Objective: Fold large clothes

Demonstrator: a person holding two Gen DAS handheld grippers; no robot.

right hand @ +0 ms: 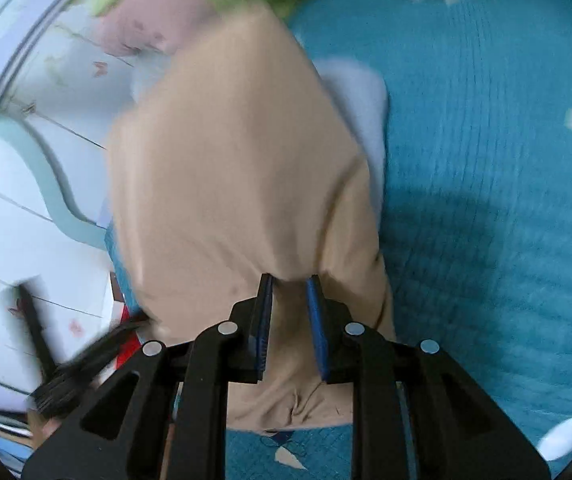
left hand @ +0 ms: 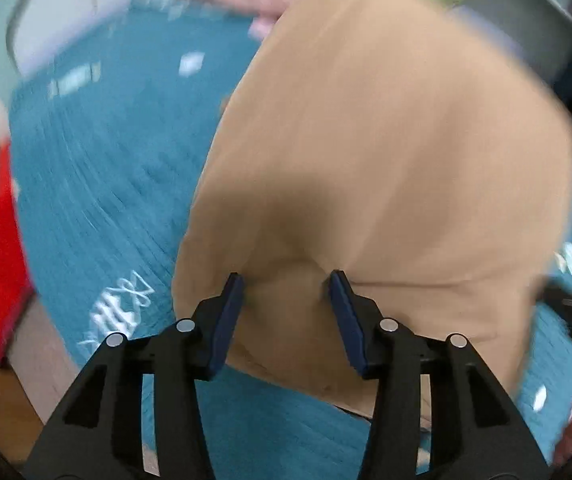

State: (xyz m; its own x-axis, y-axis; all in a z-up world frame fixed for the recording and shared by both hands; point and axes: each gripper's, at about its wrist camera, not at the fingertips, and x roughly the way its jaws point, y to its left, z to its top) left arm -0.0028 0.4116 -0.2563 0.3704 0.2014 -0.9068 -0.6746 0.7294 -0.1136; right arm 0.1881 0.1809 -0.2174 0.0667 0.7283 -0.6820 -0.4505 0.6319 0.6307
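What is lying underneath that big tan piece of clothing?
The tan garment lies on a teal bedspread that shows all around it. In the right wrist view a pale cloth pokes out from under one edge. Whatever else lies beneath is covered.

Two wrist views, steeply downward and close, both over tan garment (left hand: pixel 366 152) on teal bedspread (right hand: pixel 486 200).

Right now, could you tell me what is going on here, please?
A person is folding a large tan cloth garment on a teal quilted bedspread with two handheld grippers. The left gripper stands open, with a fabric ridge between its pads. The right gripper pinches a fold of the same garment.
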